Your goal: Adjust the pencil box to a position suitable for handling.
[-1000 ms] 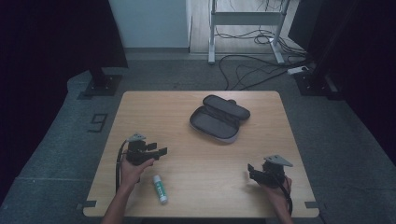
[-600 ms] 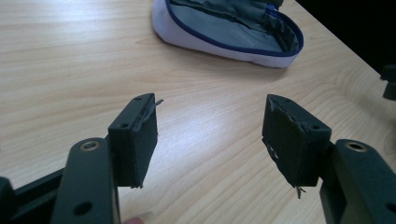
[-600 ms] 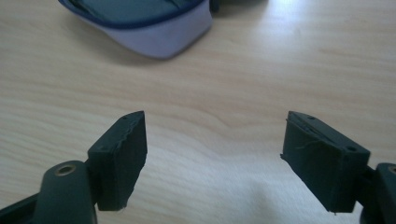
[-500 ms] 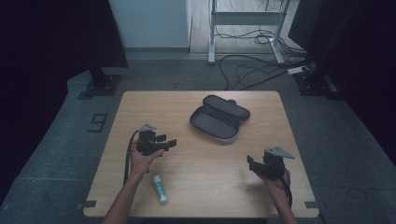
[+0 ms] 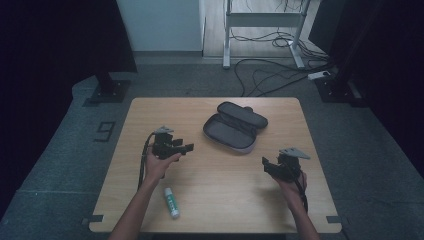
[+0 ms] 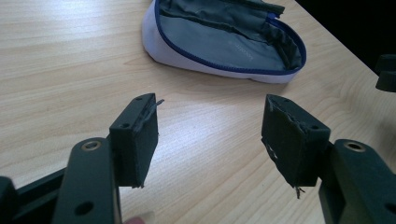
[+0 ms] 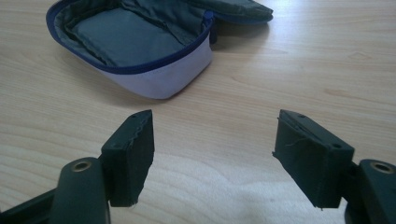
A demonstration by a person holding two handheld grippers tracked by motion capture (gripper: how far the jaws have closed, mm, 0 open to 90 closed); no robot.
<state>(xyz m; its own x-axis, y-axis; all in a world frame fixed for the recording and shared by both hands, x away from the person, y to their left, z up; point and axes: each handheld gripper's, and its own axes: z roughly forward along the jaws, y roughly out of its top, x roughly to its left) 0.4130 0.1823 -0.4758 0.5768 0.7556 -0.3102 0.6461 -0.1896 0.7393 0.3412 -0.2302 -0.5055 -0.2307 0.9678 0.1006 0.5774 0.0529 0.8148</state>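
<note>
Open zippered pouch (image 5: 235, 125) ahead of both grippers, long axis slanting across the table, flap folded back. Left gripper (image 5: 186, 148) nearer, perhaps, pointing at its near end, jaws wide apart, nothing between them. Right gripper (image 5: 266, 163) off its other side, jaws just closing a little yet apart and empty. Glue stick (image 5: 171, 201) behind the left hand.

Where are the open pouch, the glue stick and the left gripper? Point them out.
open pouch (image 5: 235, 131), high view, on its grey lining.
glue stick (image 5: 172, 202), high view, on its white barrel.
left gripper (image 5: 186, 147), high view, midway between its fingertips.
</note>
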